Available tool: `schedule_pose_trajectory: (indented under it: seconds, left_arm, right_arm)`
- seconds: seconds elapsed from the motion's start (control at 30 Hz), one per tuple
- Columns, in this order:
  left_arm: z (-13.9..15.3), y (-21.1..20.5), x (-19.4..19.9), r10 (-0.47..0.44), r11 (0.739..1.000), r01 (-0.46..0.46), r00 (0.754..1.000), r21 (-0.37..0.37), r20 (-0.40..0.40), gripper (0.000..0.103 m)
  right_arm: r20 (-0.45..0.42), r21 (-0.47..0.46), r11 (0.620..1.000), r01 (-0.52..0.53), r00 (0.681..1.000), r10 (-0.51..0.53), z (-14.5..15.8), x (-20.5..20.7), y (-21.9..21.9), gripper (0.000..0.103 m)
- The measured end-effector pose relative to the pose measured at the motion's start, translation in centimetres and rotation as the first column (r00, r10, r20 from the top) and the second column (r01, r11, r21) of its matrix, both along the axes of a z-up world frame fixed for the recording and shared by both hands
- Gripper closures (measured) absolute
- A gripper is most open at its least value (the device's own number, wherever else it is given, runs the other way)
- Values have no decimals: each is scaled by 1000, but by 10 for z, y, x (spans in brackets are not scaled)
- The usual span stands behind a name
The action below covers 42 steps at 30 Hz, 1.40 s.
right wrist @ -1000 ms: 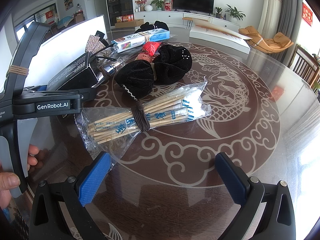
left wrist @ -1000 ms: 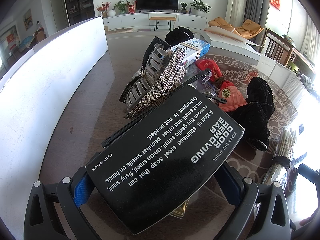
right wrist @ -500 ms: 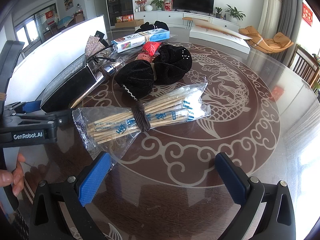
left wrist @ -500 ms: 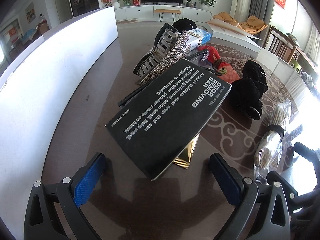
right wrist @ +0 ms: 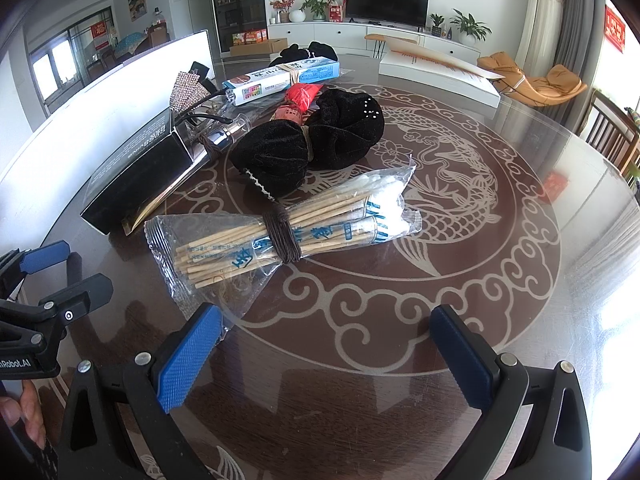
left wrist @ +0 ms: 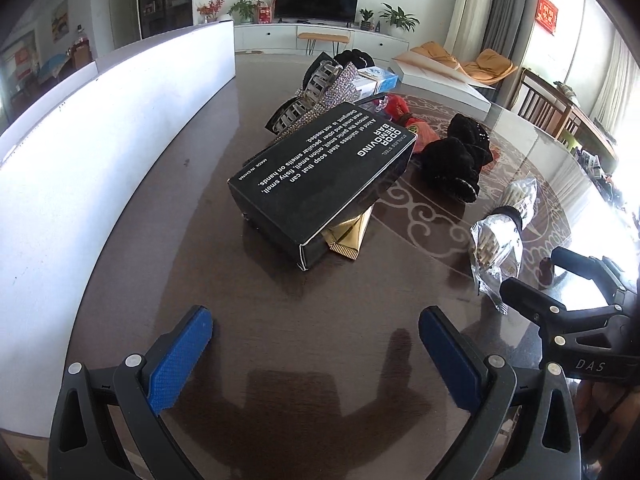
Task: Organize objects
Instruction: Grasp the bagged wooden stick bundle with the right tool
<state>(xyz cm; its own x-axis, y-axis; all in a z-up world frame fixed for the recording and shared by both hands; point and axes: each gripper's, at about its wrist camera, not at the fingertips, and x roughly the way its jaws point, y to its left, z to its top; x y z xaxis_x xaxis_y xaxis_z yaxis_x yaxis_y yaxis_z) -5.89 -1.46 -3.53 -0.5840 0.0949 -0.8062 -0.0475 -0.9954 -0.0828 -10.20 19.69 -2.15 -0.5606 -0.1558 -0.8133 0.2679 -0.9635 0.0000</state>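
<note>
A black "odor removing bar" box [left wrist: 320, 168] [right wrist: 140, 168] rests tilted on a gold packet [left wrist: 348, 236] and other items on the glass table. My left gripper [left wrist: 316, 344] stands open a short way back from the box, holding nothing. A bag of cotton swabs [right wrist: 288, 228] [left wrist: 500, 232], tied with a brown band, lies just ahead of my open right gripper [right wrist: 324, 344], whose left fingertip [right wrist: 192, 344] overlaps the bag's corner. Black velvet scrunchies [right wrist: 308, 144] [left wrist: 452, 156] lie behind the swabs.
A rhinestone hair clip [left wrist: 320, 92], a blue-white toothpaste box [right wrist: 280, 78], a red packet [right wrist: 300, 94] and glasses [right wrist: 208, 120] crowd the back. A white board [left wrist: 100, 140] runs along the left. A white flat box [right wrist: 436, 76] sits far right. A hand [right wrist: 20, 412] holds the left gripper.
My left gripper opened, let go of the black box and drew back toward me; the box now rests on the pile. The right gripper has stayed in place.
</note>
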Motion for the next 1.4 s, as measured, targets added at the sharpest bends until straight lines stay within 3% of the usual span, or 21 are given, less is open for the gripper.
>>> schedule_pose_trajectory:
  seconds: [0.4, 1.03, 1.17, 1.2, 1.27, 1.33, 1.4]
  left_arm:
    - [-1, 7, 9, -15, 996, 14, 1000, -92, -2, 0]
    - [-5, -8, 35, -35, 997, 32, 999, -75, -32, 0]
    - [-6, -12, 42, -45, 996, 42, 998, -75, -35, 0]
    - [-6, -12, 43, -46, 996, 43, 998, -75, -36, 0]
    - [-6, -14, 46, -46, 996, 43, 998, -74, -44, 0]
    - [-6, -13, 47, -41, 997, 37, 998, -73, -55, 0]
    - [-7, -14, 49, -30, 997, 26, 998, -73, -61, 0]
  right_arm:
    - [0, 0, 1000, 0, 1000, 0, 0, 0, 0, 0]
    - [4, 0, 1000, -5, 1000, 5, 0, -1, 0, 0]
    - [66, 6, 1000, -24, 998, 24, 2, -7, 1, 0]
    - [116, -52, 998, 22, 993, -16, 11, -9, 8, 0]
    - [100, -128, 989, 69, 993, -56, 28, -5, 11, 0]
    - [100, -142, 983, 115, 990, -102, 40, -9, 7, 0]
    - [155, -149, 975, 164, 978, -140, 40, -23, -2, 0]
